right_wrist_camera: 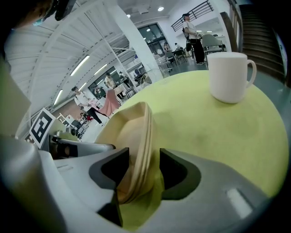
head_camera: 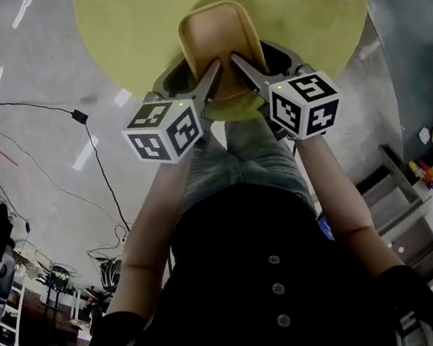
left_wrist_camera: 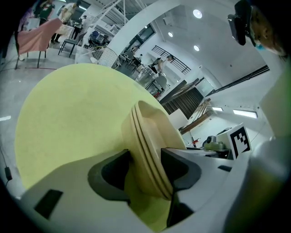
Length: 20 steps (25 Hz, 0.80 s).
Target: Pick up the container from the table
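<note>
I have the left gripper (left_wrist_camera: 145, 169) closed on the container (left_wrist_camera: 148, 145): its ridged tan rim stands between the two dark pads, pressed from both sides. The right gripper (right_wrist_camera: 144, 169) is clamped on the same container from the other side, with the rim edge-on between its jaws. In the head view the two grippers meet at the container's near end, the left one on its left corner and the right one on its right. The container stretches away ahead of them over the round yellow table (head_camera: 128, 27). I cannot tell whether its base touches the tabletop. A white mug (right_wrist_camera: 229, 75) stands upright well ahead of the right gripper, off to its right, apart from the container.
</note>
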Each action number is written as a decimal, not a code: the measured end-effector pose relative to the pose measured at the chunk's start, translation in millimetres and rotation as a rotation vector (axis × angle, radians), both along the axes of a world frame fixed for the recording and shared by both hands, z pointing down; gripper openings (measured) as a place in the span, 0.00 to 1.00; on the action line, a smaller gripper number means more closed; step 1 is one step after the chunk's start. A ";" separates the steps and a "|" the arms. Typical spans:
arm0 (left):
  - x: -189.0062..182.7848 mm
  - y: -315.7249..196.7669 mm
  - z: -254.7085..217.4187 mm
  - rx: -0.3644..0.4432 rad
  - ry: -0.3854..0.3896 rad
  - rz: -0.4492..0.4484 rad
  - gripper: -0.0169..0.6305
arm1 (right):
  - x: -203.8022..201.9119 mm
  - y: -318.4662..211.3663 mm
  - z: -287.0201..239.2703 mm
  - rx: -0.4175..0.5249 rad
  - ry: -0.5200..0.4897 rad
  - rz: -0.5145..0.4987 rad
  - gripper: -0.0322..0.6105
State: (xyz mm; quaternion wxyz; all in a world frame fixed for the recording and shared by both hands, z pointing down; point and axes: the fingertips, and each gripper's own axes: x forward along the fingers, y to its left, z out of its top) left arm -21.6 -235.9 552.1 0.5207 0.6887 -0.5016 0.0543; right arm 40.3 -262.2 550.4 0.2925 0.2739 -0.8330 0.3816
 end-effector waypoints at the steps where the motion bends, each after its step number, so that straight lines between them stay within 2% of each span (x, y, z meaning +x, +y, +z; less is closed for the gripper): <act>1: -0.4 -0.1 0.0 0.000 -0.004 -0.006 0.35 | -0.1 0.1 0.1 0.002 -0.001 0.002 0.36; 9: -4.0 0.9 2.8 -0.006 -0.041 -0.021 0.35 | -2.2 1.3 2.9 -0.001 -0.023 0.033 0.36; 15: 7.9 3.0 2.0 0.009 -0.119 -0.022 0.35 | 8.4 3.3 0.7 0.045 -0.025 0.057 0.35; 20: -6.3 0.9 4.6 -0.014 -0.063 -0.040 0.33 | -3.6 4.2 2.7 0.024 -0.035 0.073 0.32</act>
